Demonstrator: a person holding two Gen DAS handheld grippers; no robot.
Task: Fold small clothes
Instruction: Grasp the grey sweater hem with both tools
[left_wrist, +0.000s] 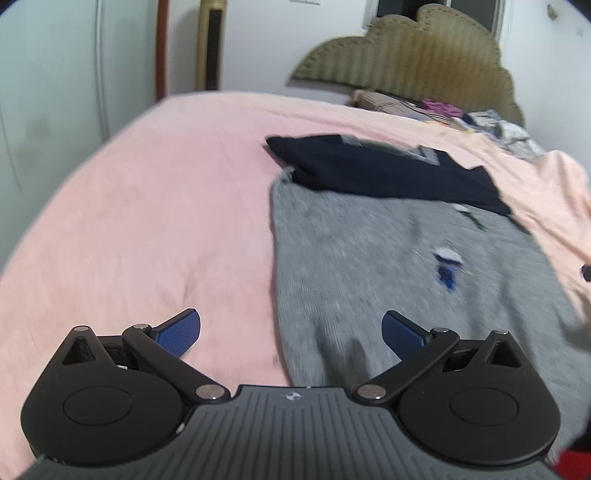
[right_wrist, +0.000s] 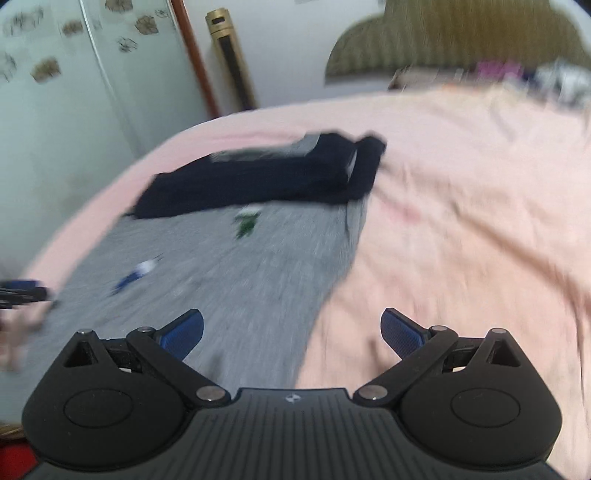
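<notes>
Fingers (left_wrist: 184, 328) of both grippers spread, empty, above grey sweater (left_wrist: 369, 266); its small motifs blurred, near hem hidden.

Left wrist: low over pink bed (left_wrist: 147, 206), faces headboard (left_wrist: 417, 62); grey garment (left_wrist: 388, 266) ahead-right, close.
Right wrist: same low height, garment ahead-left.
Shared: garment, bed, headboard.
</notes>
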